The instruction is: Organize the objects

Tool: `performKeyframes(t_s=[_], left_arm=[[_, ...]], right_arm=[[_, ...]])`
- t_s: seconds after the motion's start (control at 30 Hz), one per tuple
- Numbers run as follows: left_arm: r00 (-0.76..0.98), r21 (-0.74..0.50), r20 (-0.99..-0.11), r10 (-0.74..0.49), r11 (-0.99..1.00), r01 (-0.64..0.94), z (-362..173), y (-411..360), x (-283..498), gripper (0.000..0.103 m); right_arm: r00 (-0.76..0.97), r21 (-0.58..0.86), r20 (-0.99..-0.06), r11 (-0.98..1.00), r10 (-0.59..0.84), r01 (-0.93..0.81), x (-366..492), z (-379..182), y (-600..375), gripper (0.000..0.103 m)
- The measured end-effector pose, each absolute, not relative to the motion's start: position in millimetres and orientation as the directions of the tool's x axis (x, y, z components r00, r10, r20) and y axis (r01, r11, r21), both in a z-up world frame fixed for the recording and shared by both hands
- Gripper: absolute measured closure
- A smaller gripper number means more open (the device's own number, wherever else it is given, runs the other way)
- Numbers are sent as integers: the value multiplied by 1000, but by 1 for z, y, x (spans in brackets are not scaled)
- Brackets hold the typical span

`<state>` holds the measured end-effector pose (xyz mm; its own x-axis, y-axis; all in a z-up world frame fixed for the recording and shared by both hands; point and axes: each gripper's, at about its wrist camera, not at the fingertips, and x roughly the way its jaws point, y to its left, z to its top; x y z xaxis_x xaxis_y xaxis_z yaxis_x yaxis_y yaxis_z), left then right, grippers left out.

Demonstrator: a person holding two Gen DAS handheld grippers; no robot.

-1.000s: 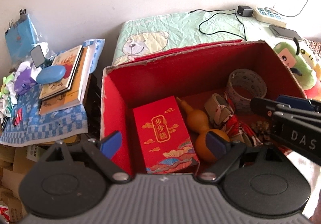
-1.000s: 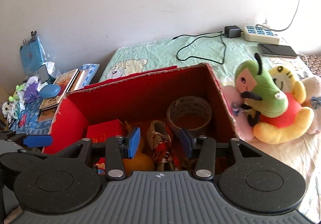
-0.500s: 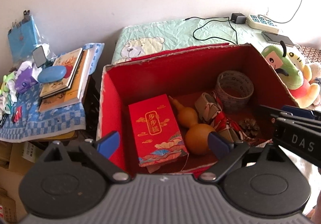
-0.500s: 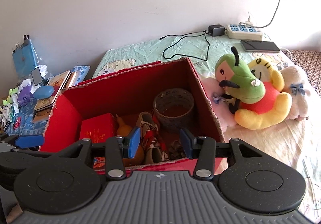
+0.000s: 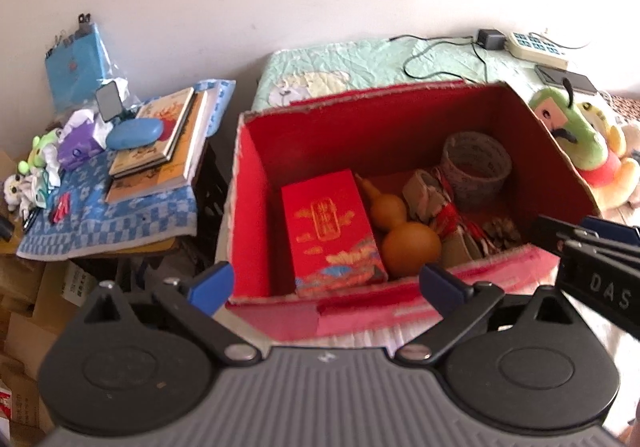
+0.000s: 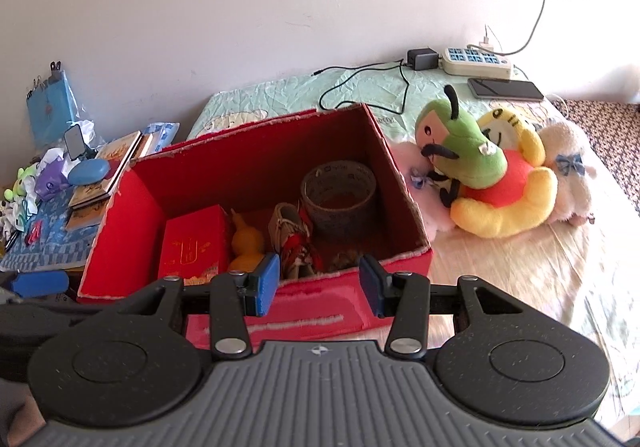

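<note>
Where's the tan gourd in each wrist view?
Left wrist: tan double-bulb gourd lies centre frame, in the open red cardboard box, right of the red printed gift carton.
Right wrist: gourd sits lower left of centre, partly hidden.
Shared landmark: grey tape roll by the box's far right corner.

Gourd [image 5: 404, 231] in box [image 5: 256, 183] — plush [image 6: 480, 175] right

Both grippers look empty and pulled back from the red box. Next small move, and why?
Probably swing the right hand-held gripper right toward the green plush. Both hand-held grippers are open and empty, the left one too. The red box already holds a red packet, gourd and tape roll, while the plush toys lie outside on the bed, nearest the right side.
</note>
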<state>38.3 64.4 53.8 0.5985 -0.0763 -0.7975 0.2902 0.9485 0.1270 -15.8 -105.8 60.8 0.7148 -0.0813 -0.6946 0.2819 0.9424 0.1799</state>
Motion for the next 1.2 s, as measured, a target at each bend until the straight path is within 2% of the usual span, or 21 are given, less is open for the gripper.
performKeyframes(t_s=[0.23, 0.6, 0.97, 1.2], left_arm=[[557, 132, -828, -61, 945, 299, 43, 64, 24, 4], [399, 83, -915, -55, 944, 320, 7, 62, 25, 4], [388, 95, -920, -49, 935, 342, 2, 58, 22, 3], [472, 114, -879, -70, 930, 349, 31, 57, 18, 3]], right_arm=[[694, 189, -716, 937, -73, 294, -28, 56, -103, 53], [626, 195, -778, 925, -57, 327, -32, 39, -101, 51], [596, 192, -800, 916, -62, 352, -34, 34, -102, 51], [643, 220, -763, 907, -70, 360, -38, 57, -110, 51]])
